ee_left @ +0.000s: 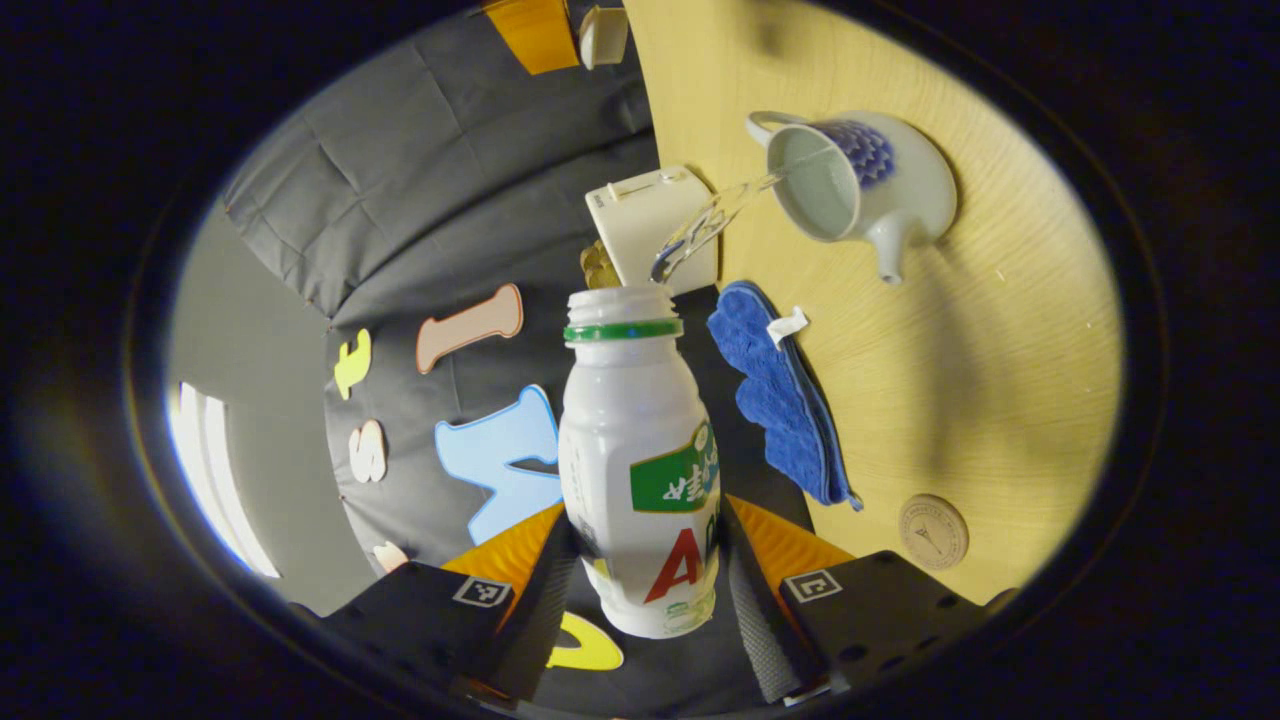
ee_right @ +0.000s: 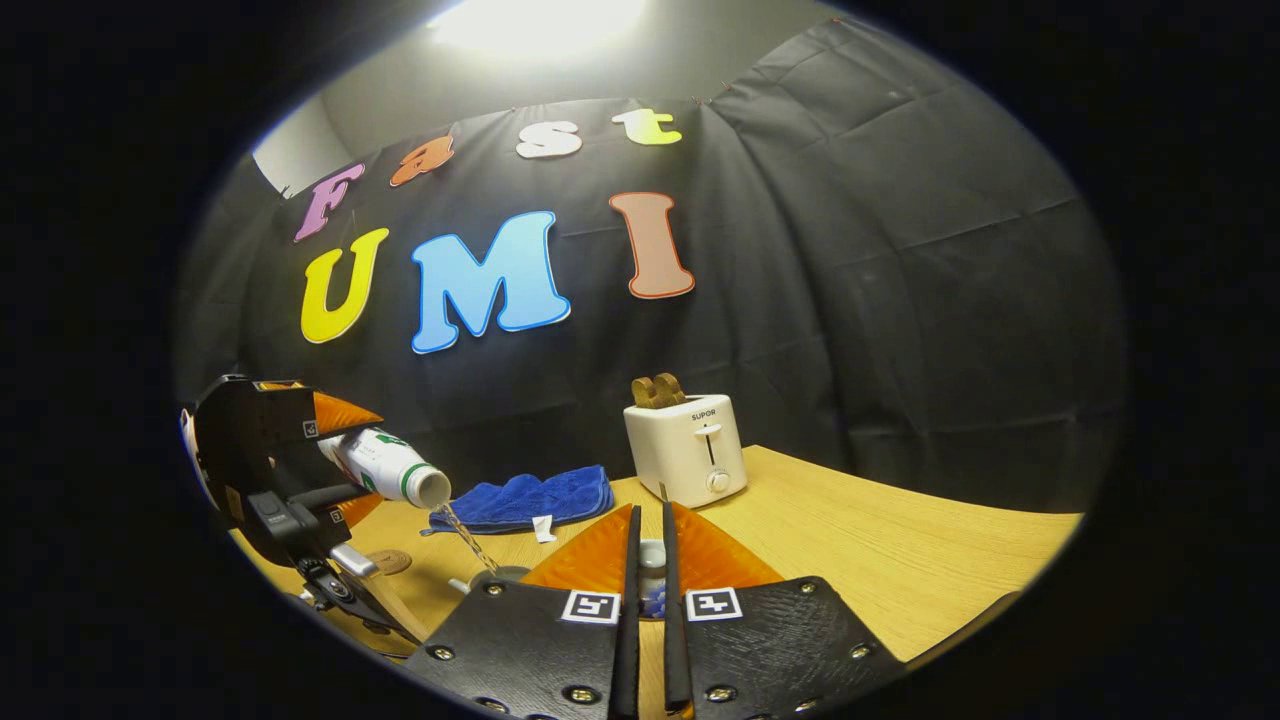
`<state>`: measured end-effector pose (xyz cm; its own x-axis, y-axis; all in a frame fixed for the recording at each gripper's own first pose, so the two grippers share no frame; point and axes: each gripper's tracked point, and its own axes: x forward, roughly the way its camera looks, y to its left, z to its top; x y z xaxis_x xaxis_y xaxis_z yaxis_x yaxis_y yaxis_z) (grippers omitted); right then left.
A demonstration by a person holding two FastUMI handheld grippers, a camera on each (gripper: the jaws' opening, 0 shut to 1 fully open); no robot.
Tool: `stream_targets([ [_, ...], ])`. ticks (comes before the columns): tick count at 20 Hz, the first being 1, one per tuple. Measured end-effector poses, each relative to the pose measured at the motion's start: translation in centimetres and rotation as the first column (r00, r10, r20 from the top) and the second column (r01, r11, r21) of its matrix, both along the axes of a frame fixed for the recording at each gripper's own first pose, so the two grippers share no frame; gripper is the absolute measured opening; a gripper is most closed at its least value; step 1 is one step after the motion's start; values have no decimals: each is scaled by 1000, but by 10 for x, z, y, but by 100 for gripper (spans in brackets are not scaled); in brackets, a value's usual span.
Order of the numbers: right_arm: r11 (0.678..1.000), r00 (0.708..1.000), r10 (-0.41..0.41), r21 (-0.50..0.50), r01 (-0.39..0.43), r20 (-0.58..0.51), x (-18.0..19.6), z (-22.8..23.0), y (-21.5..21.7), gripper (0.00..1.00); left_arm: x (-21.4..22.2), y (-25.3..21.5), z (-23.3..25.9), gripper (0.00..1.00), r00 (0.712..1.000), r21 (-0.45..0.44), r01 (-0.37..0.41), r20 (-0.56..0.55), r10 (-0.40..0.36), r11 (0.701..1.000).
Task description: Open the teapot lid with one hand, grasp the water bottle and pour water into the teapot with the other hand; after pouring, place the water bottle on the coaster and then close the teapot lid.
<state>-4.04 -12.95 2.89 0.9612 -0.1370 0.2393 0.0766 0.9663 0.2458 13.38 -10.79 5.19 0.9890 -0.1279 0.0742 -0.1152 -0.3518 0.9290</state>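
1. left claw [ee_left: 648, 590] pinches the tilted water bottle [ee_left: 640, 470]; water streams into the open teapot [ee_left: 860, 180] on the tabletop [ee_left: 1000, 380].
2. right claw [ee_right: 648, 560] pinches the teapot lid [ee_right: 652, 580], lifted.
3. coaster [ee_left: 932, 531] lies bare beside the blue cloth [ee_left: 775, 390].

white bottle [ee_left: 640, 470] with green neck ring; white teapot [ee_left: 860, 180] with blue scale pattern; blue cloth [ee_left: 780, 390].

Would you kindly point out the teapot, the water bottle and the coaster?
teapot [ee_left: 905, 185]: left gripper view, its side wall.
water bottle [ee_left: 625, 440]: left gripper view, its body.
coaster [ee_left: 932, 531]: left gripper view, its top face.
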Motion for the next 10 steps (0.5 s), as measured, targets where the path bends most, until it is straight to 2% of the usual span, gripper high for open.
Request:
stream_targets([
  [1, 1000, 1000, 1, -1, -1, -1, 1, 0, 0, 10, 0, 0, 1, 89, 1000, 5, 1, 0, -1, 1000],
  [2, 1000, 1000, 1, -1, -1, -2, 0, -1, 0, 10, 0, -1, 1, 84, 1000, 10, 3, 1, -3, 1000],
  [6, 1000, 1000, 2, -1, -2, -4, 1, -2, 0, 10, 1, -2, 5, 83, 1000, 41, 13, 9, -13, 999],
  [7, 1000, 1000, 2, -2, -2, -4, 2, -2, 0, 10, 2, -3, 6, 89, 1000, 47, 12, 9, -13, 999],
  [10, 1000, 1000, 4, -2, -4, -5, 2, -2, 0, 10, 2, -4, 8, 89, 1000, 72, 17, 11, -18, 997],
])
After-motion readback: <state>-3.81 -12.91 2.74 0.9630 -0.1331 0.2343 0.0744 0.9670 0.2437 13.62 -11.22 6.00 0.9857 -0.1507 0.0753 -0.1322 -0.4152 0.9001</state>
